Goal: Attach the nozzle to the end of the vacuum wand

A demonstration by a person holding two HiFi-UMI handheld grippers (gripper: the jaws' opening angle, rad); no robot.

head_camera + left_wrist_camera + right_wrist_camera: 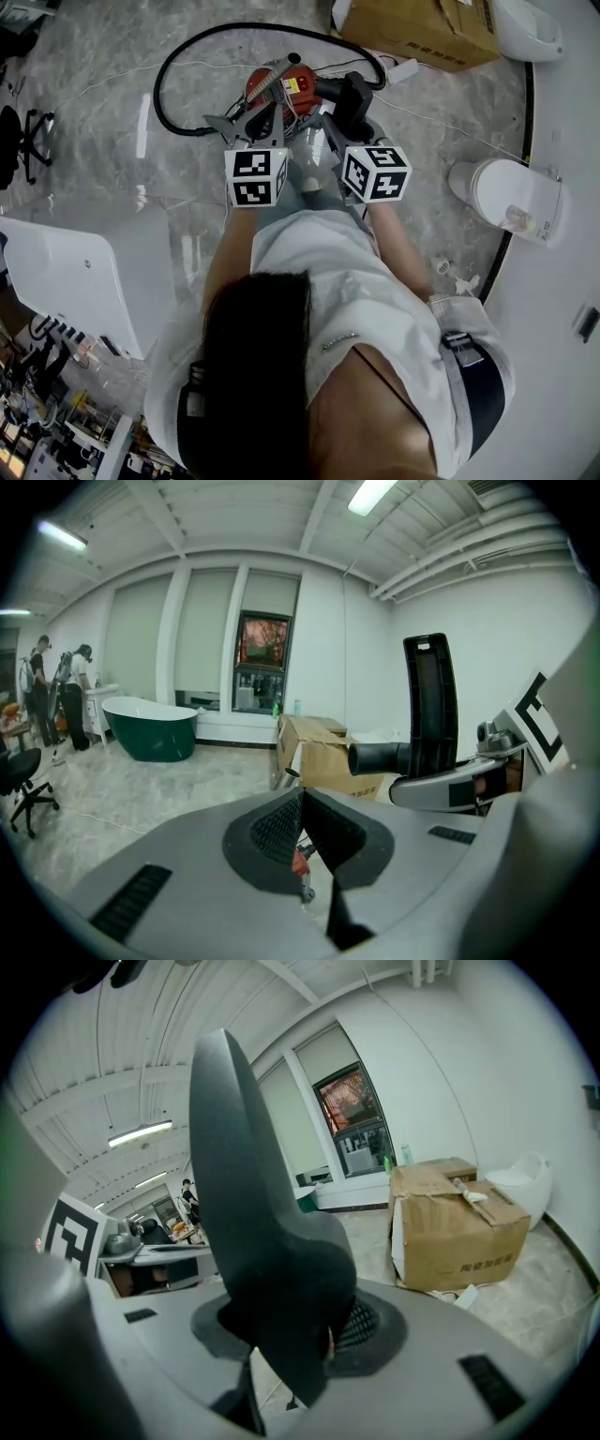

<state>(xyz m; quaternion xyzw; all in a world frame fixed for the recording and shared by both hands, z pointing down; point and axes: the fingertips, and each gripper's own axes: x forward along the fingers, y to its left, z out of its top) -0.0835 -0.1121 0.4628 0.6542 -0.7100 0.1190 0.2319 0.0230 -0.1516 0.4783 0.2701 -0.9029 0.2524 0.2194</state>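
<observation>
The right tongs (339, 124) are grasping the black nozzle (354, 96), holding it above the floor (112, 112). In the right gripper view the nozzle (272, 1241) is sticking up between the pads toward twelve o'clock. The left tongs (246, 127) are staying clenched on nothing, their ribbed pads (281, 827) pressing together. They are hovering just beside the right tongs, at their nine o'clock. From the left gripper view the nozzle (429, 705) is standing upright at three o'clock. A red vacuum cleaner (281, 86) is sitting on the floor at twelve o'clock of both tongs, with a black hose (169, 84) curling round it. A cardboard box (422, 28) is lying at one o'clock, well apart.
</observation>
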